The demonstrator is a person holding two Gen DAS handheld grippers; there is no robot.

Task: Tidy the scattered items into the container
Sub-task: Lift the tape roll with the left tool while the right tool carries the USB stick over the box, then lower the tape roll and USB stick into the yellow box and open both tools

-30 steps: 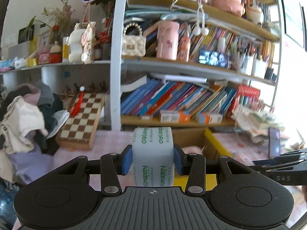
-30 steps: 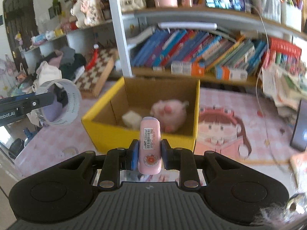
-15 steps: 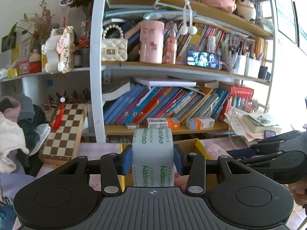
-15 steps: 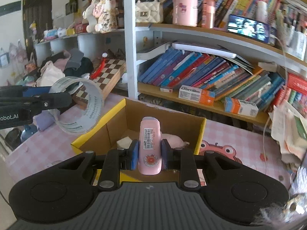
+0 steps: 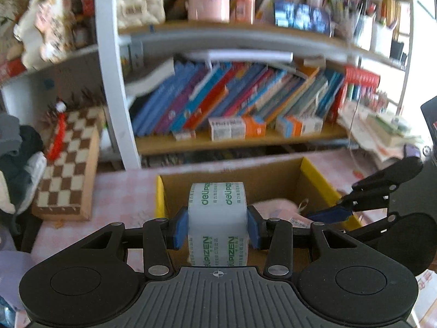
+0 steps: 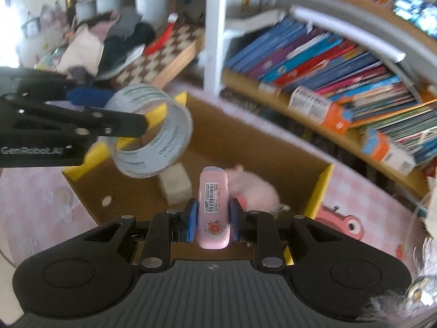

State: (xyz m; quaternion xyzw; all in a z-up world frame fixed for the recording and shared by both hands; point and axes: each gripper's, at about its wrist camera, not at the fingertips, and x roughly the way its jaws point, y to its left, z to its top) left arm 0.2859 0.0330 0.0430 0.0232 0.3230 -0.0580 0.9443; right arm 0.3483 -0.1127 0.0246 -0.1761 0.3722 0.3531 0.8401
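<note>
- The yellow cardboard box (image 6: 322, 188) stands open on the pink-patterned table (image 6: 35, 205), just before the bookshelf (image 5: 232, 139).
- Inside the box lie a pink plush toy (image 6: 254, 188) and a pale block (image 6: 176, 184), close together.
- The left tongs (image 5: 217, 227) are clamped on a roll of clear tape (image 5: 217, 218) printed with green lettering, held over the box's near left part.
- The right tongs (image 6: 213, 218) pinch a pink barcoded case (image 6: 213, 207) upright above the box's near edge.
- A chessboard (image 5: 68, 164) leans near the shelf, left of the box, beside a pile of clothes (image 5: 16, 161).
</note>
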